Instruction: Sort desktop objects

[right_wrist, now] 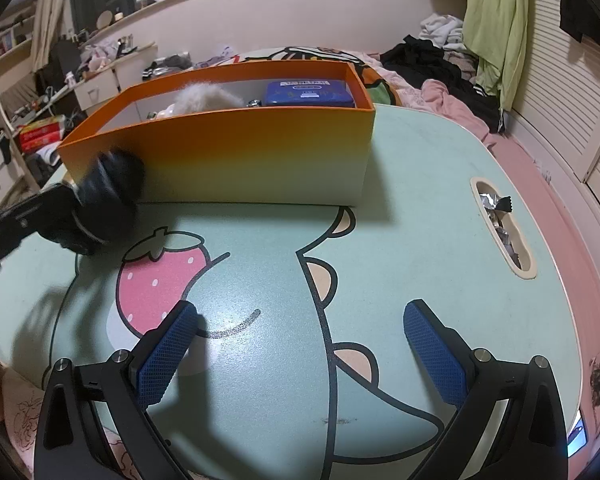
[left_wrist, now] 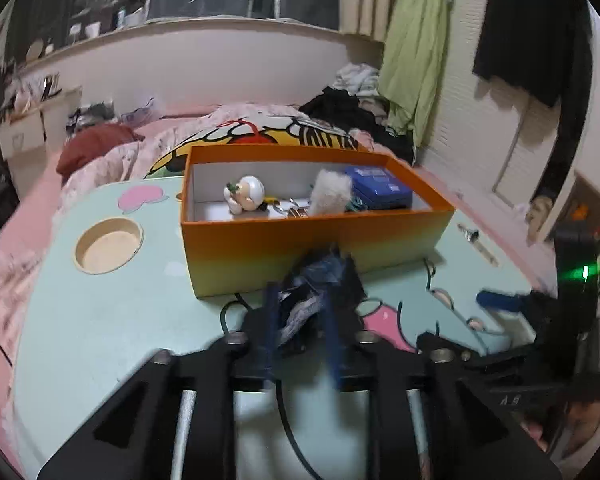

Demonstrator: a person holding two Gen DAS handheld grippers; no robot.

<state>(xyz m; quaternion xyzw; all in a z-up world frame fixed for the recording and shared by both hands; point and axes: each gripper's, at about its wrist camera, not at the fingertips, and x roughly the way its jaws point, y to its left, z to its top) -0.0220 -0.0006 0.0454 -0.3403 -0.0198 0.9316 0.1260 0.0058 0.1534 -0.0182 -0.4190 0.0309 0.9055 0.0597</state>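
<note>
One orange box point(left_wrist: 308, 240) blocks ahead; left fingers point(left_wrist: 300, 312) clamp dark crumpled item point(left_wrist: 312, 300); right fingers point(right_wrist: 300, 344) apart.

One orange box point(left_wrist: 312, 240), one blue tin point(left_wrist: 380, 188), one figurine point(left_wrist: 246, 196).

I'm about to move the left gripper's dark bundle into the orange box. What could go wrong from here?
1. The dark crumpled bundle sits loosely between the left gripper fingers, with parts hanging out; it may slip or snag on the orange box near wall.
2. The box already holds a figurine, a fluffy item and a blue tin; dropping there could pile up or knock them.
3. The view is blurred, so aim may be off.
</note>
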